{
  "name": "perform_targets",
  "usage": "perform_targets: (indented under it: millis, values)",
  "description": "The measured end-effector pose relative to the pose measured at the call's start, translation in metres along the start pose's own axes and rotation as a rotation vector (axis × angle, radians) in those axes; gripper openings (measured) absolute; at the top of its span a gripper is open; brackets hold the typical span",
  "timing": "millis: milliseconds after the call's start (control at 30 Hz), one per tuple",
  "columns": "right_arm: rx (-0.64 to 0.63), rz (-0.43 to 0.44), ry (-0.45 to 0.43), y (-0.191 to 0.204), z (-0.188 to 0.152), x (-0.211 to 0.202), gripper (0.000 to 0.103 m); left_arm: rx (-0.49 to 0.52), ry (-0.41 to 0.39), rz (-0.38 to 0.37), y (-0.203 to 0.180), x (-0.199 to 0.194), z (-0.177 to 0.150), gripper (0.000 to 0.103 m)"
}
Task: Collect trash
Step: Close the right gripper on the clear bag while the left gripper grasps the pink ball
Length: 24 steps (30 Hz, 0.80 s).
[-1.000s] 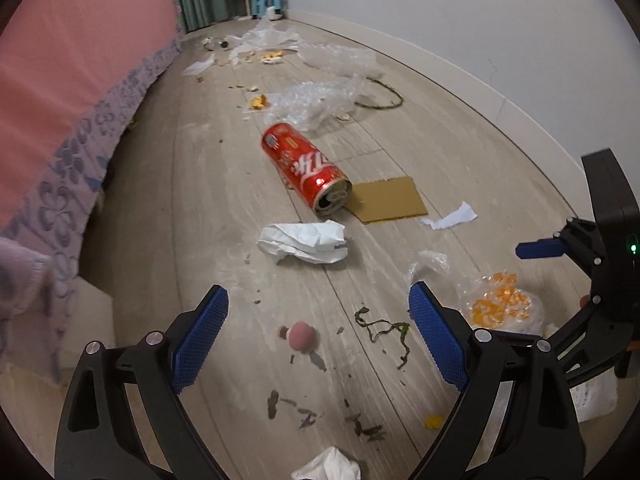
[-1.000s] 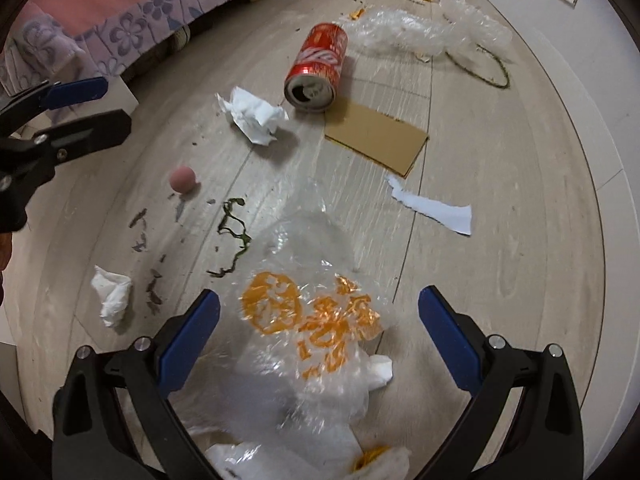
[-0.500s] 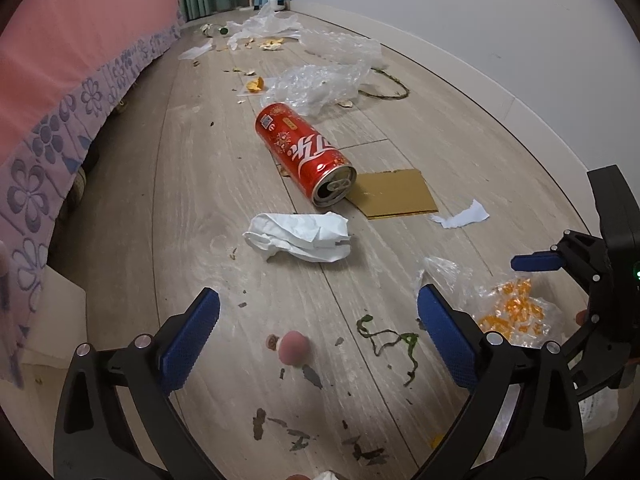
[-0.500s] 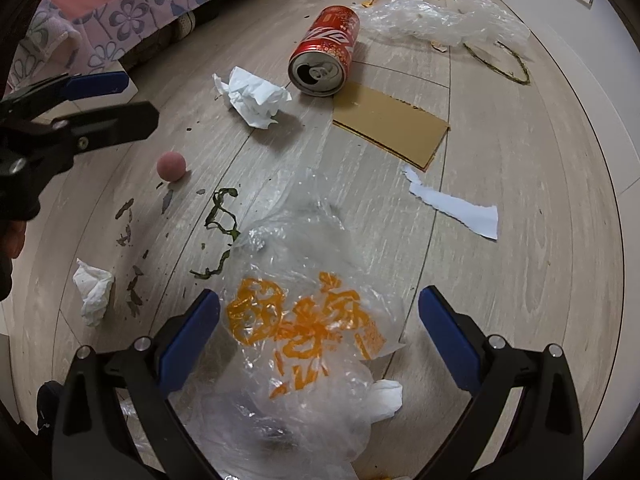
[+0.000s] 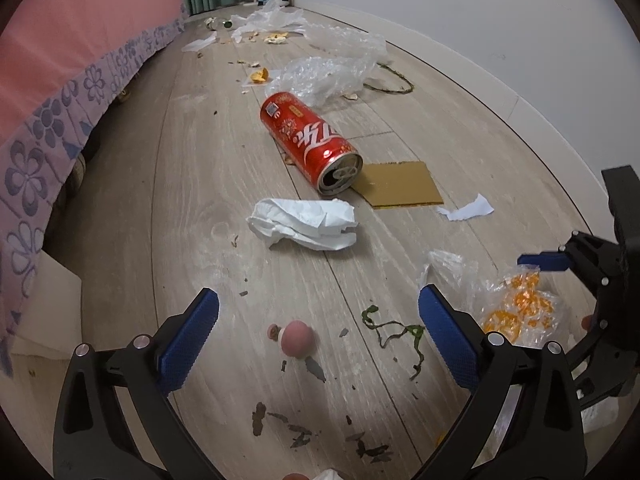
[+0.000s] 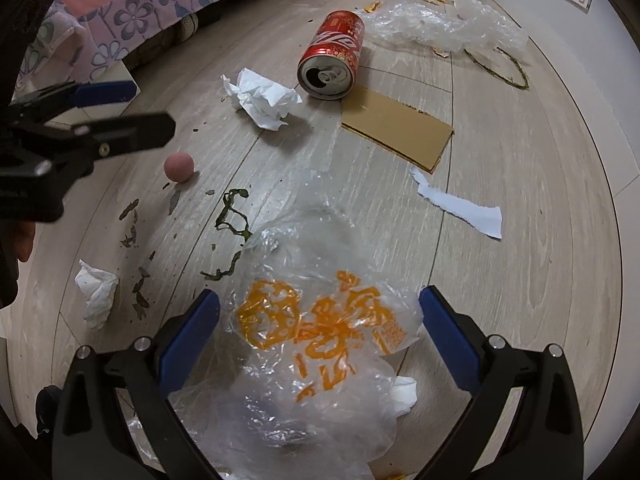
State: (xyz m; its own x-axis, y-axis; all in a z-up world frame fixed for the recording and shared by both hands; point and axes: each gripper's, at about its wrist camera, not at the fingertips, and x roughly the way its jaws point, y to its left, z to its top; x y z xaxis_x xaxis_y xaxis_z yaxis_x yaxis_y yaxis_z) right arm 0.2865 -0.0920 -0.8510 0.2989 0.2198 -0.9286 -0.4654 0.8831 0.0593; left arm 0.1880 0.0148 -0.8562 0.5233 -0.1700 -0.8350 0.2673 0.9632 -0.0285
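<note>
Trash lies scattered on the wooden floor. A red soda can (image 5: 310, 142) lies on its side, with a crumpled white tissue (image 5: 306, 224) just in front of it. My left gripper (image 5: 318, 326) is open and empty, low over the floor, with a small pink ball (image 5: 297, 338) between its fingers. My right gripper (image 6: 320, 326) is open over a clear plastic bag with orange print (image 6: 320, 328). The can (image 6: 334, 54), tissue (image 6: 262, 98) and ball (image 6: 179, 166) also show in the right wrist view.
A brown cardboard piece (image 5: 402, 190) and a torn paper scrap (image 5: 466, 210) lie right of the can. Clear plastic sheets (image 5: 328, 72) and peel bits lie farther back. A pink bed with a flowered purple skirt (image 5: 60, 92) runs along the left. A grey wall (image 5: 520, 40) is at right.
Both grippers have moved forward along the floor. The can and tissue look nearer. The pink ball now lies between the left fingers. Both grippers stayed open.
</note>
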Motion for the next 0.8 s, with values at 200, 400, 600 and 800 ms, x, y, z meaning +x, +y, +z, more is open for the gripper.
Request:
perform_targets:
  millis: [200,400,600,800]
  values:
    - [0.023,-0.02,-0.006,-0.004,0.0,0.002,0.097,0.002,0.0,0.004,-0.002,0.0,-0.002,0.097]
    - [0.02,-0.008,0.005,0.001,-0.005,0.001,0.097,-0.019,0.007,0.022,-0.001,-0.004,-0.009,0.097]
    - [0.022,0.007,0.021,0.0,-0.005,0.006,0.077,-0.034,0.006,0.041,0.003,-0.005,-0.011,0.097]
    - [0.03,0.022,0.017,-0.001,-0.006,0.003,0.042,-0.039,0.008,0.042,0.002,-0.006,-0.011,0.097]
